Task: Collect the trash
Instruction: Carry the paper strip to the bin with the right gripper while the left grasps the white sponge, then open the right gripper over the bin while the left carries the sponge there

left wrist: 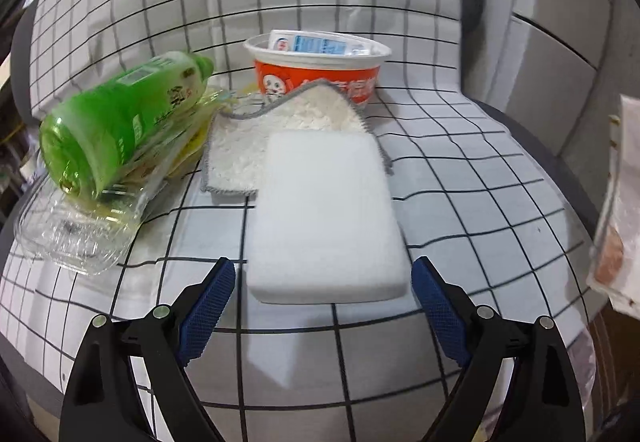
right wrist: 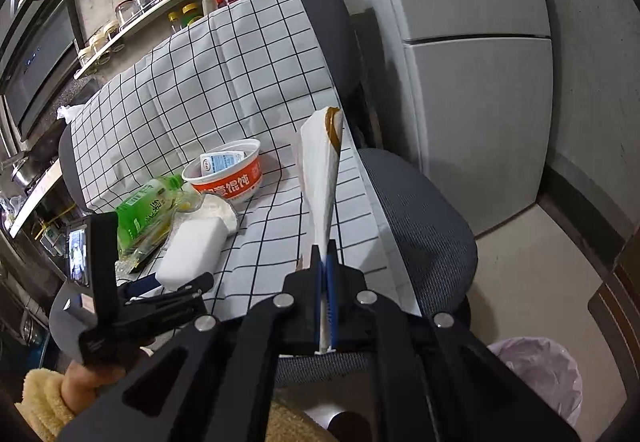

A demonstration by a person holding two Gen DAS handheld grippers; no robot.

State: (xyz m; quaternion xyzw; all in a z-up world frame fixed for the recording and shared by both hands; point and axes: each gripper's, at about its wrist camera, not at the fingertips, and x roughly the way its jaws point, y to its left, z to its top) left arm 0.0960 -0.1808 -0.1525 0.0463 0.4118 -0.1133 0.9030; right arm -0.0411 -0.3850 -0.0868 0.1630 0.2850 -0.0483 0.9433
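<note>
- Blue-padded fingers (left wrist: 208, 306) of the left gripper (left wrist: 324, 282) stand spread wide in the left wrist view, one to each side of the near end of a white sponge block (left wrist: 324, 218); neither pad presses on it, and nothing is held.
- That sponge block lies flat on a black-and-white checked cloth (left wrist: 460, 178) draped over a grey office chair (right wrist: 420, 218), its far end overlapping a white cloth with grey edging (left wrist: 240, 154).
- Behind them sits an orange instant-food bowl (left wrist: 316, 78) with a small white-and-blue carton (left wrist: 308, 42) inside it.
- To the left, a green plastic bottle (left wrist: 120, 122) lies on its side over yellowish wrappers (left wrist: 192, 146) and a clear plastic container (left wrist: 68, 234).
- Right gripper (right wrist: 326, 258): its jaws are closed tight on the lower end of a white paper napkin (right wrist: 320, 170), which sticks up and forward above the chair seat, with a brown stain (right wrist: 333, 122) at its top.
- Seen from the right wrist, a hand in a fuzzy yellow sleeve (right wrist: 44, 406) carries the left gripper at the sponge's near edge.
- A bin lined with a pale bag (right wrist: 544, 378) stands on the floor at the lower right.
</note>
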